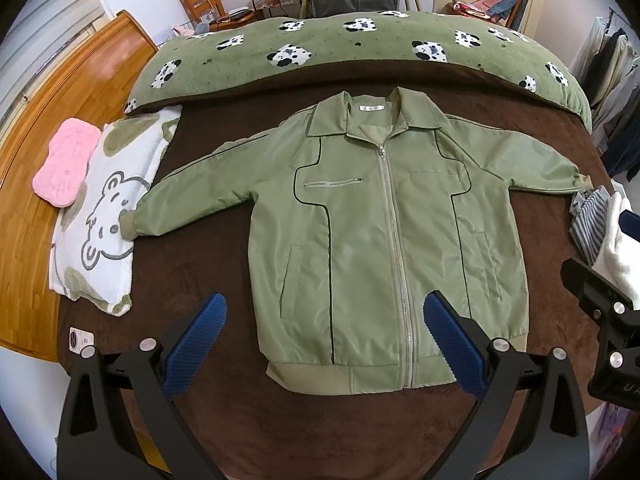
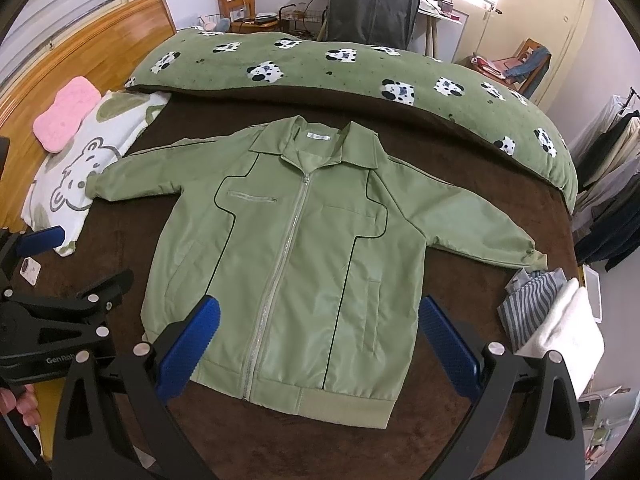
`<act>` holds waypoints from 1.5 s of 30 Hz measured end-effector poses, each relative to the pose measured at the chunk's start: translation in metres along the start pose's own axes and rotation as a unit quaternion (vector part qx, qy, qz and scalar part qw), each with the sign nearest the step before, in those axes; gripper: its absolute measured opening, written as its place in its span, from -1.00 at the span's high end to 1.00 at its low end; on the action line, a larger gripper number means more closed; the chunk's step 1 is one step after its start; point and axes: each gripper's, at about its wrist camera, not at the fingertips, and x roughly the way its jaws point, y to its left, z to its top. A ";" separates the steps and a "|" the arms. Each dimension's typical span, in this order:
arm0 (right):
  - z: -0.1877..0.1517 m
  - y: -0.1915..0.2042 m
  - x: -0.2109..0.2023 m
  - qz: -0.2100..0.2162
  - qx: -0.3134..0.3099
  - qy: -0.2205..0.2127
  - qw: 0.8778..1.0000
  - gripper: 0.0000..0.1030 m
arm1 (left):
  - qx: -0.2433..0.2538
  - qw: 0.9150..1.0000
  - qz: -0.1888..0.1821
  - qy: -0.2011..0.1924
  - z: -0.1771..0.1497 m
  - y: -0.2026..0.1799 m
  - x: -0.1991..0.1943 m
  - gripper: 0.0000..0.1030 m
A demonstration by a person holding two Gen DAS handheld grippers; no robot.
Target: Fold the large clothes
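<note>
Fingers of the left gripper spread wide apart, holding nothing, hovering over the hem end of the green jacket. Right gripper likewise: blue fingers well apart, empty, over the hem. Jacket lies flat, front up and zipped, on the brown bed cover; long axis runs straight away from both pairs of fingers, hem nearest, collar farthest, sleeves out to either side. Left fingers nearer the sleeve whose cuff touches the bear-print towel; right fingers nearer the other cuff, just beside the striped cloth. Beyond the collar, a green quilt. No fold made yet; likely sleeves first.
</note>
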 end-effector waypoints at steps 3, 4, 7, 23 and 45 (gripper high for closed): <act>-0.001 0.001 0.000 -0.001 -0.002 0.001 1.000 -0.89 | -0.001 1.000 0.000 -0.001 0.000 0.000 0.000 -0.88; -0.001 0.001 0.000 -0.001 -0.003 0.000 1.000 -0.89 | -0.001 1.000 0.000 -0.001 0.000 0.000 0.001 -0.88; 0.000 0.001 -0.001 0.000 -0.005 0.000 1.000 -0.89 | -0.001 1.000 0.001 -0.001 -0.001 0.000 0.000 -0.88; 0.002 0.005 0.011 0.004 -0.004 0.005 1.000 -0.89 | -0.005 1.000 -0.006 0.002 0.005 0.000 0.011 -0.88; 0.076 0.103 0.059 0.037 -0.019 0.004 0.999 -0.89 | -0.117 0.992 -0.048 -0.015 0.038 0.178 0.072 -0.88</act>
